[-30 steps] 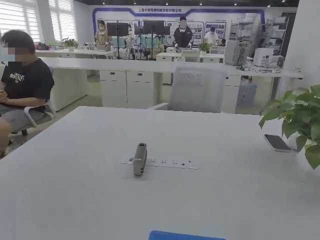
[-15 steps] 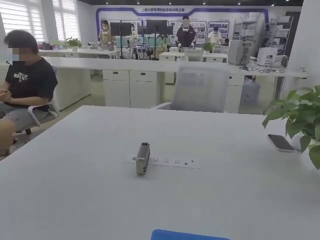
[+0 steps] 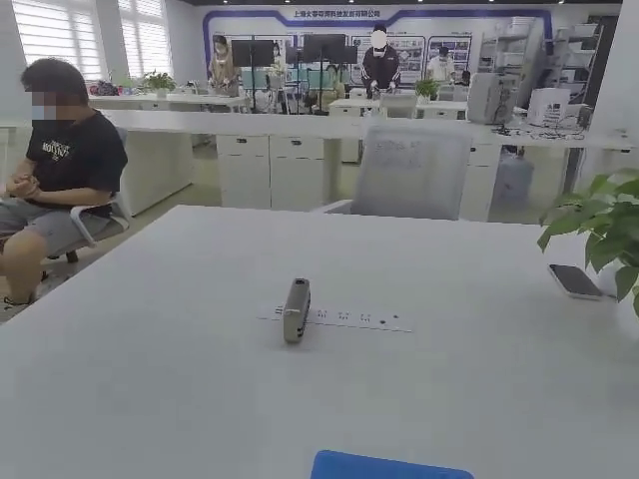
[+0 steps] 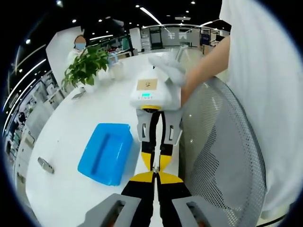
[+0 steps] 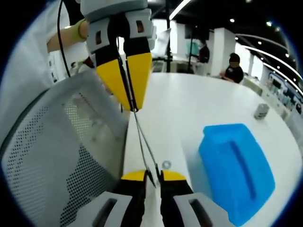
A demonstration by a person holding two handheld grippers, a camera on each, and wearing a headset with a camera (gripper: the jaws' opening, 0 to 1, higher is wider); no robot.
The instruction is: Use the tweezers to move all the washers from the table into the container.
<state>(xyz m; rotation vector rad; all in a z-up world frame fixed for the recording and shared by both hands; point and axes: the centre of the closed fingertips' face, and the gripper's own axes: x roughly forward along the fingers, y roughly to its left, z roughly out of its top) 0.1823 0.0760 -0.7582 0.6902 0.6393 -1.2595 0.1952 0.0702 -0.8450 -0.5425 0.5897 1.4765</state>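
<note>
White table (image 5: pixel 189 109): washer (image 5: pixel 166 164) lies beside right fingers (image 5: pixel 176 176); these and left fingers (image 5: pixel 139 71) pinch tweezers (image 5: pixel 143 144).

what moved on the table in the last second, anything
Nothing on the table moved. The whole head view slid right, which is the headset turning, not the things. The grey device lies at the socket strip's left end as before, the phone sits by the plant, the blue container is at the near edge, and the seated person keeps the same pose.

A grey device (image 3: pixel 296 310) lies on the white table (image 3: pixel 150 379), blue container (image 3: pixel 389 466) nearer.
</note>
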